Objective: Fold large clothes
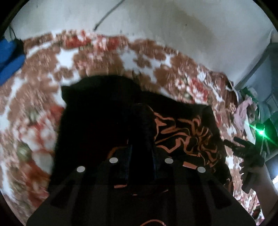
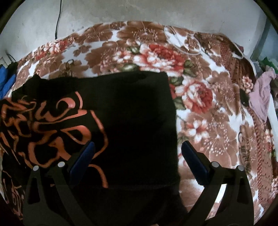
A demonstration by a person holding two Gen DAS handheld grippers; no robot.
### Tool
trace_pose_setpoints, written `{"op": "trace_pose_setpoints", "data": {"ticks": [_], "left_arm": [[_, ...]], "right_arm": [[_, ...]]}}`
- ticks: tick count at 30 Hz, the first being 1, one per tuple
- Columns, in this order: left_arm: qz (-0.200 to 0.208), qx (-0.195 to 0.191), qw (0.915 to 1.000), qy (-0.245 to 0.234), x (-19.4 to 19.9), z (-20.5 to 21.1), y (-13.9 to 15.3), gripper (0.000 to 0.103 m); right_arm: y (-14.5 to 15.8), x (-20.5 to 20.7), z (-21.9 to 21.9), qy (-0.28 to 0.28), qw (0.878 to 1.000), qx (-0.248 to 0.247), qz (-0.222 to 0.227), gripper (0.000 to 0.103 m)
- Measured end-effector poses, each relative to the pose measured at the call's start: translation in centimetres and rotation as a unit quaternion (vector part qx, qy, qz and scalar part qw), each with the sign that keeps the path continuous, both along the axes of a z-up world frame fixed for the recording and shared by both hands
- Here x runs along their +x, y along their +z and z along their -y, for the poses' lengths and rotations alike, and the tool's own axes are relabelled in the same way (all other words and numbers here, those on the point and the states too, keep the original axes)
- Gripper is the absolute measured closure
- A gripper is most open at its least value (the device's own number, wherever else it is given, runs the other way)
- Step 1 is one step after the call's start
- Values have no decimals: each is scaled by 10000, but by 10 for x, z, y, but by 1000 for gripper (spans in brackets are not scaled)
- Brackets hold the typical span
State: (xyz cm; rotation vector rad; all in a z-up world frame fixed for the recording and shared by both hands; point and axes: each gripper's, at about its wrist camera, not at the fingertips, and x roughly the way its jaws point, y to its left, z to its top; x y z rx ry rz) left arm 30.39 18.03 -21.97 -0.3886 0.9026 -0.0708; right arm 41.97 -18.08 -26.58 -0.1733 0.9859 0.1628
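Observation:
A black garment (image 2: 135, 107) with an orange swirl print (image 2: 52, 125) lies spread on a floral blanket (image 2: 205, 97). My left gripper (image 1: 140, 149) is shut on a raised bunch of the black garment (image 1: 107, 107), and the fabric hangs dark around its fingers. The orange print (image 1: 187, 135) shows just right of it. My right gripper (image 2: 137, 147) stands open low over the plain black part of the garment, near its right edge, with nothing pinched between its blue pads (image 2: 81, 160). In the left wrist view a person's hand (image 1: 260, 175) holds that right gripper at the far right.
The blanket (image 1: 43, 73) covers a bed against a pale wall (image 2: 139, 10). A blue item (image 1: 8, 57) sits at the bed's left end. A pink cloth (image 2: 262, 93) hangs off the right side. A thin white cord loop (image 2: 182, 41) lies at the back.

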Motion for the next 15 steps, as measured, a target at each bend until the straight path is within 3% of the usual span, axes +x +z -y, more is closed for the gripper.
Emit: {"op": "trace_pose_setpoints", "data": {"ticks": [2,5,9,11,14,15], "left_arm": [[79,196,9998,47,0,-9,10,86],[-18,201,9996,176,2,-23,-2,86],[-519,-77,9974,496,3,-48,-52,86],[-588,133,9975,376,4,-44,-71,86],[-646,278,9972,254,5,-36,-92,71],[-613,275,9973,303,3,-36,-94,59]], "right_arm": [[1,2,-3,29,9999,-97,38,5],[-6,6,-5,17,9998,-205,-18,5],[-29,9,-6,-26,9993,-308,-186,5],[-45,10,-4,-39,9988,-357,-329,5],[-66,10,6,-182,9984,-230,-492,5],[-72,10,11,-247,9979,-175,-565,5]]}}
